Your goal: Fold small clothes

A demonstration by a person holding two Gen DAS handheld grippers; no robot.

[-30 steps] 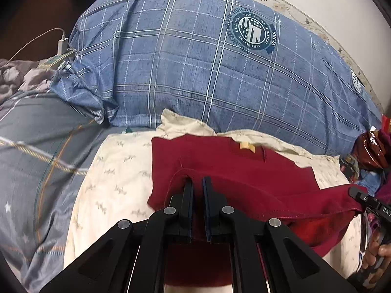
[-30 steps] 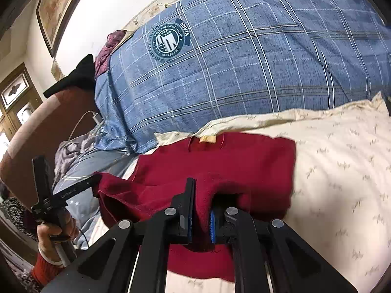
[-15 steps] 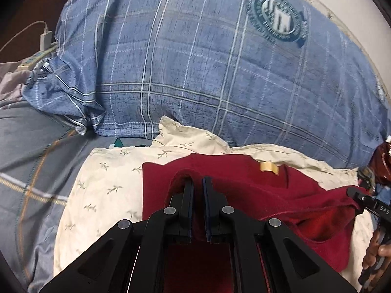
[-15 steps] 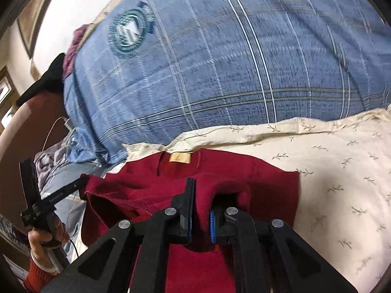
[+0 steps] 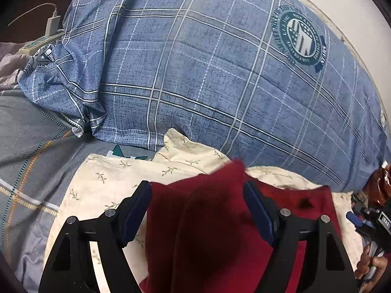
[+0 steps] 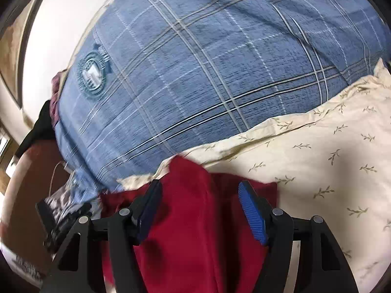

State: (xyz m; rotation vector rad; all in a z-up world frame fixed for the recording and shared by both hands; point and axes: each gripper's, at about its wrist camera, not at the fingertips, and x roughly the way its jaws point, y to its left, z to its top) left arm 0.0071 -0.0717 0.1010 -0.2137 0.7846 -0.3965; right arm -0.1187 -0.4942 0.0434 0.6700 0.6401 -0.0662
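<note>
A dark red garment [image 5: 207, 232] lies folded on a cream leaf-print cloth [image 5: 110, 178] on the bed. My left gripper [image 5: 196, 188] hangs over its far edge; the jaws are opening and stand wide, with a raised fold of red fabric loose between them and touching neither pad. In the right wrist view the red garment [image 6: 195, 219] likewise sits between the jaws of my right gripper [image 6: 200, 185], which are also opening and do not press on it. Each view catches the other gripper at the side: the right gripper [image 5: 366, 219] and the left gripper [image 6: 61, 217].
A big blue plaid pillow [image 5: 207, 73] rises right behind the garment. A grey blanket [image 5: 29, 146] lies to the left, with a power strip and charger [image 5: 48, 29] beyond it. A person's hand [image 5: 369, 266] holds the right gripper. The cream cloth [image 6: 317, 158] spreads to the right.
Both grippers carried the red garment's edge forward toward the pillow and a little down, then opened from shut. The fold now lies loose between the jaws.
</note>
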